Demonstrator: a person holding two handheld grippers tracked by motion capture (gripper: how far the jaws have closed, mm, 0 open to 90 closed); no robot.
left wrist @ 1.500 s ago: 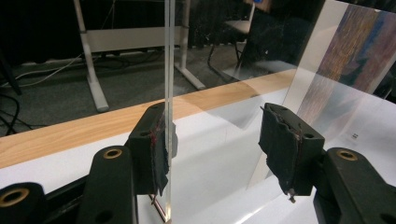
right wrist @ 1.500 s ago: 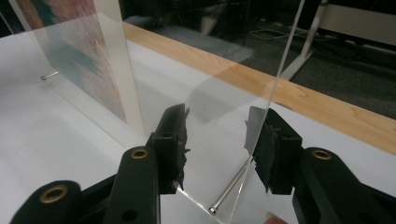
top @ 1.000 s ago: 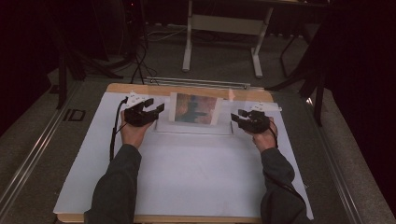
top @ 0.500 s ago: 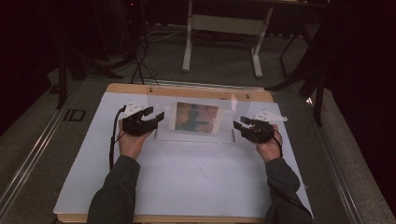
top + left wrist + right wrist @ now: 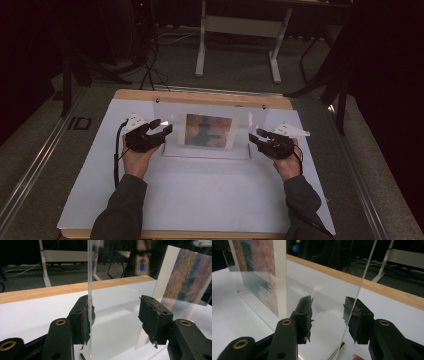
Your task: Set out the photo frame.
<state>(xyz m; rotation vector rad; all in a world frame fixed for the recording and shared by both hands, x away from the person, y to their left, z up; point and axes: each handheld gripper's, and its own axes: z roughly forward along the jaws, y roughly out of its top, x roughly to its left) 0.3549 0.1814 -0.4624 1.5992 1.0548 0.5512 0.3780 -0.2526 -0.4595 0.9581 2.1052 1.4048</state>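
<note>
A: Standing upright near the far edge of the white table (image 5: pixel 210 200), the clear frame (image 5: pixel 207 112) has a colourful picture (image 5: pixel 209 131) in its middle, and one gripper sits at each end of it.

B: What about the left gripper (image 5: pixel 161 131)?

A: In the high view it is at the frame's left end, held in the person's left hand (image 5: pixel 136 159). In the left gripper view its jaws are spread wide. The frame's thin clear edge (image 5: pixel 89 297) runs straight up just against the inner face of the left-hand pad (image 5: pixel 85 321); the other pad (image 5: pixel 152 318) is well apart from it, so nothing is clamped.

B: And the right gripper (image 5: pixel 256 137)?

A: It is at the frame's right end, in the right hand (image 5: pixel 287 165). The right gripper view shows its jaws open too. The clear edge (image 5: pixel 359 295) slants up between them, just beside the right-hand pad (image 5: pixel 354 317), maybe touching it; I cannot tell for sure. The left-hand pad (image 5: pixel 306 318) stands clear of it. The picture (image 5: pixel 258 270) shows farther along the panel.

B: How does the frame sit on the table?

A: Its foot lies flat on the white surface, in front of the wooden strip (image 5: pixel 200 96) along the table's far edge. The picture faces the person.

B: Anything around the table?

A: A pale metal stand (image 5: pixel 237 37) on the dark floor beyond it.
</note>
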